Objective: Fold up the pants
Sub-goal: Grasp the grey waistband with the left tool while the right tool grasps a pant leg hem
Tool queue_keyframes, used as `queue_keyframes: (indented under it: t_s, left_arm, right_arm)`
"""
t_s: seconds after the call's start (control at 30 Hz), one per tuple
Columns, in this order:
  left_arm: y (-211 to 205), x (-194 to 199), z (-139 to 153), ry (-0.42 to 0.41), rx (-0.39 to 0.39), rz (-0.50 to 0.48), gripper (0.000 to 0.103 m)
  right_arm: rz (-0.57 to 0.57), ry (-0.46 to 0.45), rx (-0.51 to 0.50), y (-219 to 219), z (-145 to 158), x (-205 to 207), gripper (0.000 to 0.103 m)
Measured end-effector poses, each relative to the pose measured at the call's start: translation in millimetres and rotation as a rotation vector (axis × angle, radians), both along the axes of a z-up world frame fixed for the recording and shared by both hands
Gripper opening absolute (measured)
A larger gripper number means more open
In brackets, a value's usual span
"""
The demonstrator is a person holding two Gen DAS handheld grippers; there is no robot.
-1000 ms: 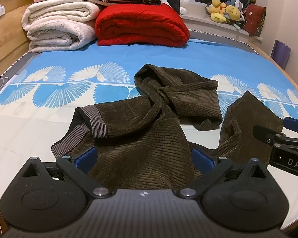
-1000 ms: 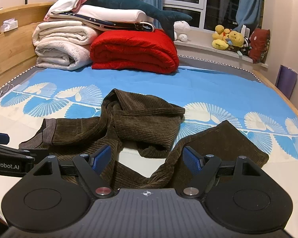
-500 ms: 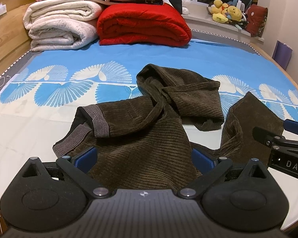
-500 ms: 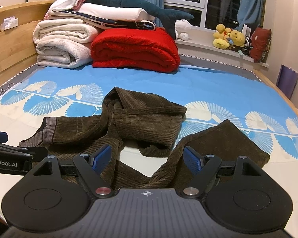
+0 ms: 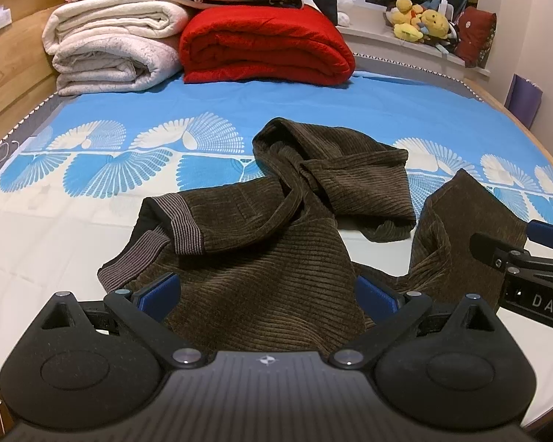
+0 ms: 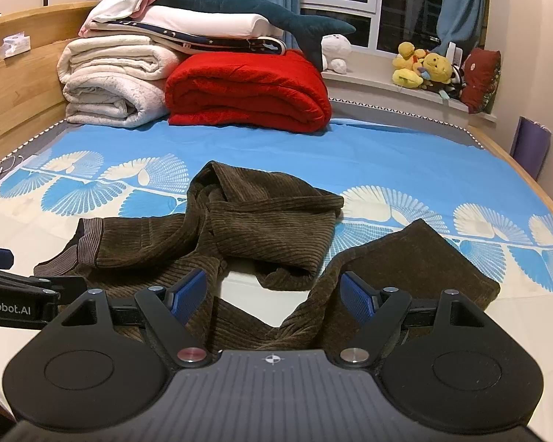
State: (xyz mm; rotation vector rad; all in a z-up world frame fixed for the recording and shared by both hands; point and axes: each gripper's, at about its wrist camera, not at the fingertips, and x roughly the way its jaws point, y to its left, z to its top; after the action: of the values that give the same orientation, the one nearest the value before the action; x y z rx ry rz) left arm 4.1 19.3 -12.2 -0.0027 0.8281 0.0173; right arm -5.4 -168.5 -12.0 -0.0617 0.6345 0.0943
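Dark brown corduroy pants [image 5: 276, 243] lie crumpled on the bed, striped waistband [image 5: 180, 221] at the left, one leg bunched toward the back, the other spread to the right [image 6: 416, 258]. My left gripper [image 5: 267, 291] is open, low over the near edge of the pants by the waist part. My right gripper [image 6: 272, 293] is open, low over the near edge where the two legs part. Each gripper shows at the edge of the other's view: the right one [image 5: 527, 258], the left one [image 6: 18, 287].
The bed has a blue and white patterned sheet [image 5: 313, 110]. Folded white blankets [image 6: 110, 84], a red blanket [image 6: 247, 92] and a plush shark [image 6: 258, 7] are stacked at the head. Wooden bed frame [image 6: 14, 99] at left, plush toys [image 6: 424, 66] on the sill.
Both grippers have edged forward a little toward the pants. The pants have not moved and both grippers stay open.
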Motion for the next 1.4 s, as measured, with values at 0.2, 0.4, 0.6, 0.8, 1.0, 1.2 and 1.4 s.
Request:
queue_keyframes:
  t_s: [0.2,0.4,0.6,0.8,1.0,1.2,1.4]
  left_arm:
    - [1,0,0,-0.003,-0.004,0.001,0.102]
    - [30,14,13,-0.022,-0.023,-0.015,0.08]
    - [95,65,17,0.007,0.072,-0.096,0.032]
    - [182,91,-42,0.19,-0.018,0.149,0.025]
    - [200,102,-81,0.211,-0.055,0.15,0.025]
    - [208,121,-97,0.175,-0.098,0.199,0.064]
    - [202,148,-122,0.231,-0.062,0.168,0.083]
  right_arm:
    - [-0.003,0.003,0.003,-1,-2,0,0.081]
    - [-0.086,-0.033,0.042,-24,5,3,0.081]
    - [-0.3,-0.028,0.172,-113,9,19,0.071]
    - [-0.533,0.0,0.229,-212,-23,33,0.038]
    - [-0.628,0.197,0.341,-272,-104,52,0.04]
    - [-0.629,0.287,0.445,-294,-146,85,0.052]
    - [-0.614,0.375,0.387,-285,-174,124,0.06]
